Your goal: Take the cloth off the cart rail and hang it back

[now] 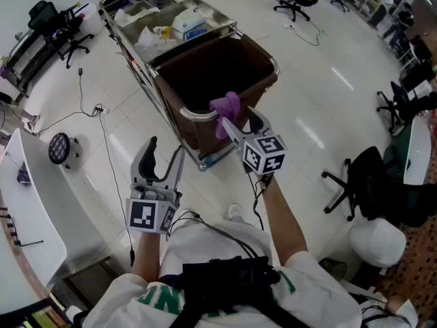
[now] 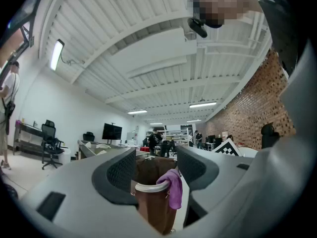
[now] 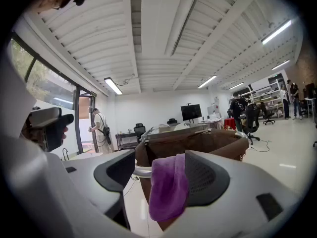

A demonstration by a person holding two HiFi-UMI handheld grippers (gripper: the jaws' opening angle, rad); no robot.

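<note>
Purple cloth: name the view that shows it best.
The right gripper view: the purple cloth hangs large between the open jaws of the right gripper, draped over the cart rail. The head view shows it small from above. The left gripper view shows it small and distant on the rail.

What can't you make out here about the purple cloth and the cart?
- Head view: the right gripper overlaps part of the purple cloth, so it is unclear whether a jaw touches the cloth.
- Right gripper view: the cloth hides the stretch of cart rail that it hangs over.
- Head view: the items in the top tray are too small to name.
</note>
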